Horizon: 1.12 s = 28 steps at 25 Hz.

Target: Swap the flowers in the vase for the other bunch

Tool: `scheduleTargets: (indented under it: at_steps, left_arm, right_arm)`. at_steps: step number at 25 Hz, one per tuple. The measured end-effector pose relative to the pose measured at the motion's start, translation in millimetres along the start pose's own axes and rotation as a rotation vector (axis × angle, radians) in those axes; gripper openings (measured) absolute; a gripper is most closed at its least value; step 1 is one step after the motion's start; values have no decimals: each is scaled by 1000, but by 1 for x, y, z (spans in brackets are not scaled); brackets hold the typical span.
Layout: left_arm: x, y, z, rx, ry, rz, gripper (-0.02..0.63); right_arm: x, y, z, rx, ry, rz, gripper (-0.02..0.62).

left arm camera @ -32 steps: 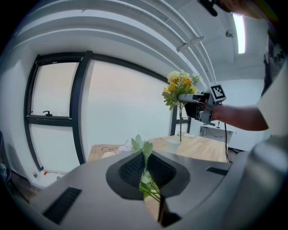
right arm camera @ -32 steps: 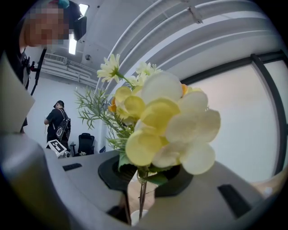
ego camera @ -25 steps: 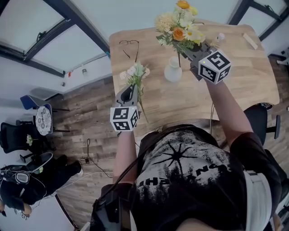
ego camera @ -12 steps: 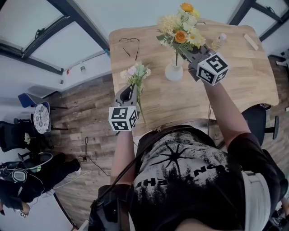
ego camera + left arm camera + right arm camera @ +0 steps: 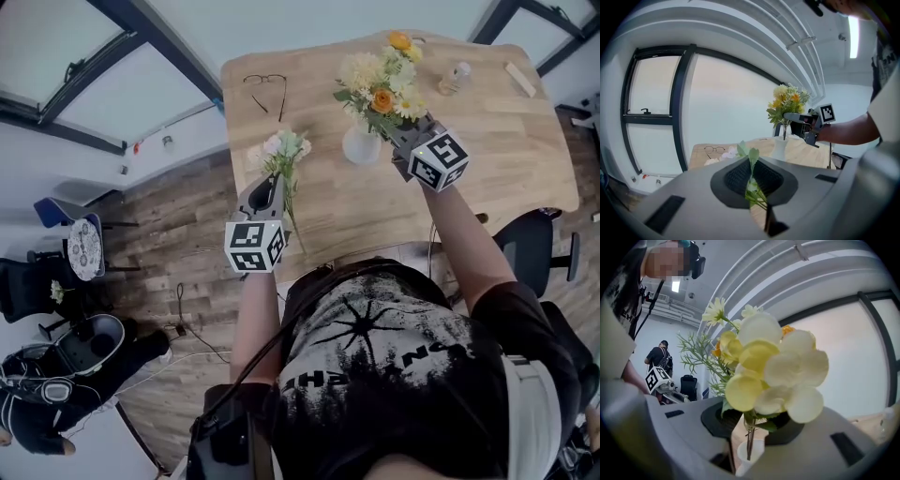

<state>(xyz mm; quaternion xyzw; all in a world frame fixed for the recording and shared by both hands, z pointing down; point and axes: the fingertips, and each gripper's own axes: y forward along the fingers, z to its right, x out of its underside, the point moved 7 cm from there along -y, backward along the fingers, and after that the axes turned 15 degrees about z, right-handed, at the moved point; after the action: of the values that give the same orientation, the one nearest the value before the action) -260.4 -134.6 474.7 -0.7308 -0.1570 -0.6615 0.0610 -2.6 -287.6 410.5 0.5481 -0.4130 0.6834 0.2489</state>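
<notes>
A person in a black printed T-shirt stands at a light wooden bench (image 5: 497, 169), with a hand-held claw in each hand. The right claw (image 5: 396, 129) is held level above the bench, and its jaws are opening around the stems of a yellow, white and orange flower bunch (image 5: 380, 82). The stems stand in the mouth of a small white round-bellied vase (image 5: 359, 147). In the right gripper view they run down between the parting pads, with a gap beside them. The left claw (image 5: 270, 187), well apart from the vase near the bench's left edge, is pressed together on the green stems of a pale pink and white flower bunch (image 5: 283, 148). Its blooms stand beyond the tips. A pair of thin-rimmed spectacles (image 5: 267, 89) lies at the bench's far left. A small clear bottle (image 5: 456, 77) and a pale wooden block (image 5: 518, 80) sit at its far right.
</notes>
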Motion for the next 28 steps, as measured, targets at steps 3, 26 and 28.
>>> scheduleTargets:
  at_steps: [3, 26, 28]
  left_arm:
    - [0, 3, -1, 12, 0, -5, 26]
    - [11, 16, -1, 53, -30, -26, 26]
    - [10, 16, -1, 53, -30, -24, 26]
  right_arm:
    - [9, -6, 2, 22, 8, -16, 127]
    - [63, -36, -2, 98, -3, -149, 301]
    - [67, -37, -2, 102, -12, -166, 304]
